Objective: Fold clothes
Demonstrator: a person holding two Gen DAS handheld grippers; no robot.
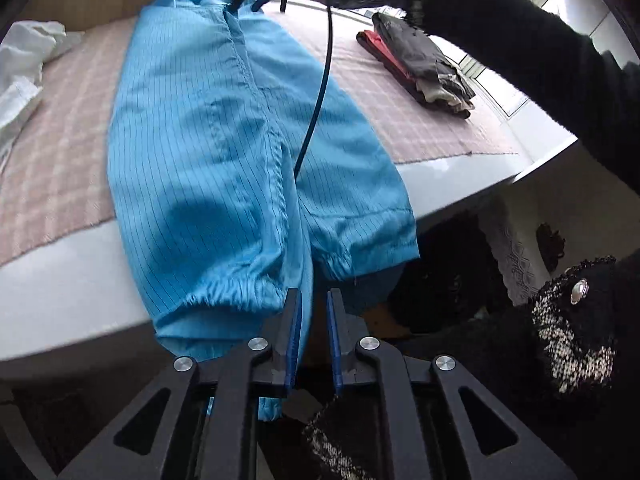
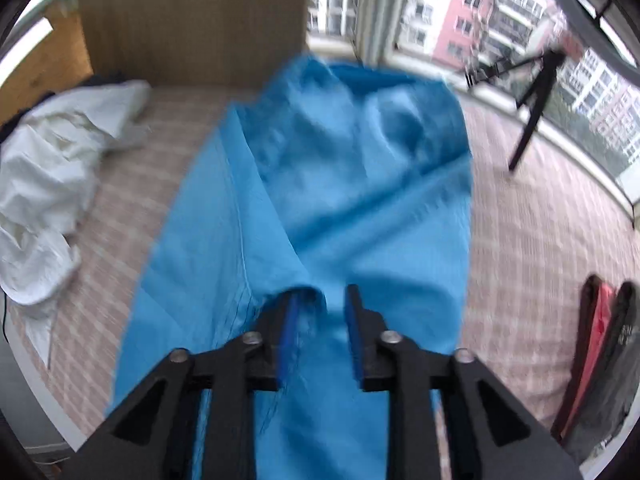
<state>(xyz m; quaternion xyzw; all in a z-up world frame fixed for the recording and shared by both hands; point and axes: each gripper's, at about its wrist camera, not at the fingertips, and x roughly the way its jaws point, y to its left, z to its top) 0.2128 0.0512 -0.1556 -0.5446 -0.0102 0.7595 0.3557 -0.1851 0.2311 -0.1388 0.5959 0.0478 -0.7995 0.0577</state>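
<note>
- Blue trousers [image 1: 224, 152] fill the middle of the checked cloth [image 1: 52, 152], upper centre to lower centre in both views.
- Left of them, bare cloth gives room up to the white garment [image 2: 48, 184] heaped at the left edge.
- Right of them, open cloth runs to the folded pile [image 1: 420, 68], upper right in the left wrist view.
- A black tripod [image 2: 532, 104] stands upper right in the right wrist view.
</note>
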